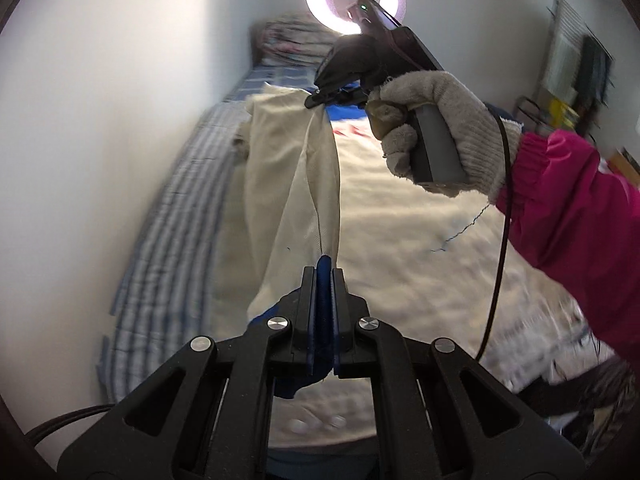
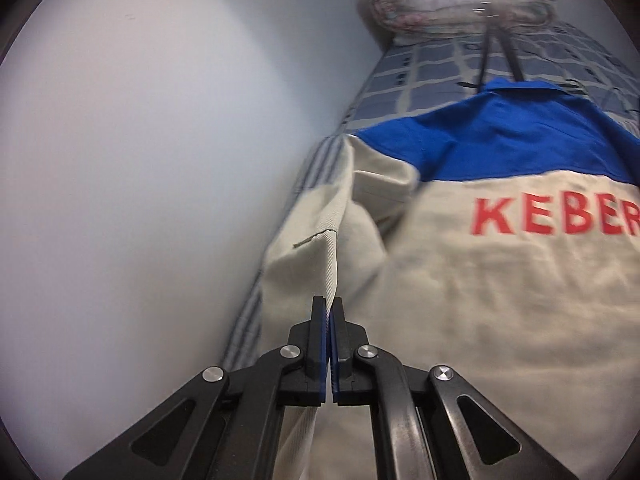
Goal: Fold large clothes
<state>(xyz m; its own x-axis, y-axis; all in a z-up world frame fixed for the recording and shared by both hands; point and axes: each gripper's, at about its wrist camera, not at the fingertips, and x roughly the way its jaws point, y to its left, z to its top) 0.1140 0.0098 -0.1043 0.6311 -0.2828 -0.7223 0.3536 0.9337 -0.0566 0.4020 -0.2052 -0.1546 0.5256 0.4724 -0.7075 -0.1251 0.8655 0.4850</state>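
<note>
The jaws of the left gripper (image 1: 323,276) and right gripper (image 2: 332,312) are pinched on the beige-and-blue cotton work jacket (image 2: 480,300), lifted along the bed's (image 2: 440,68) wall-side edge; folding is judged barely begun.

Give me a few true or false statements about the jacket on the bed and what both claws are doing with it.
1. The left claw is shut on the jacket sleeve. True.
2. The right claw hangs open above the bed. False: it is shut on a beige fold of the jacket.
3. The jacket's lettering is red. True.
4. The jacket's shoulder panel is green. False: it is blue.
5. The hand holding the right claw is bare. False: it wears a knitted glove.
</note>
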